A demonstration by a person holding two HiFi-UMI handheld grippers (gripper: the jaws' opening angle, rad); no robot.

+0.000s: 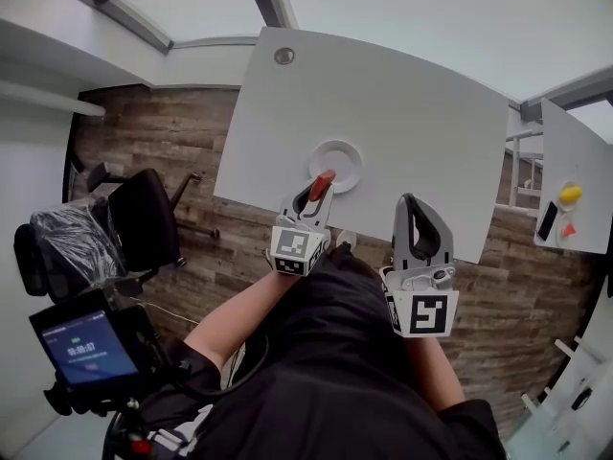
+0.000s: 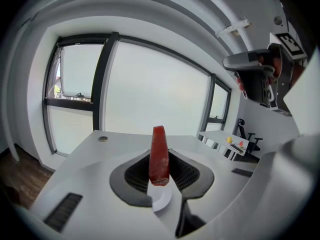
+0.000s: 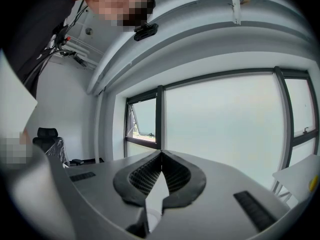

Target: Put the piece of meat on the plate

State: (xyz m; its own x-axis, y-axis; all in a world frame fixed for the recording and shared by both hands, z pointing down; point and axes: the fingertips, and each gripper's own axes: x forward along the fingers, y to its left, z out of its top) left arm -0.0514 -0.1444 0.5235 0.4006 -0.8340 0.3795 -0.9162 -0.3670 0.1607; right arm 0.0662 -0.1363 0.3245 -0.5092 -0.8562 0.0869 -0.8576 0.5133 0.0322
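Observation:
A red slab of meat (image 2: 159, 155) stands upright between the jaws of my left gripper (image 2: 160, 159), which is shut on it. In the head view the meat (image 1: 322, 180) hangs at the near left edge of a small white plate (image 1: 340, 161) on the white table (image 1: 412, 113). A sliver of the plate's white rim (image 2: 161, 200) shows below the meat. My right gripper (image 1: 414, 220) is held at the table's near edge, right of the plate. Its jaws meet at the tips, with nothing between them (image 3: 161, 160).
A black office chair (image 1: 134, 220) wrapped partly in plastic stands left of the table on the wooden floor. A second white table (image 1: 575, 175) at the right carries small yellow and red objects. A round grommet (image 1: 283, 56) sits at the table's far left corner.

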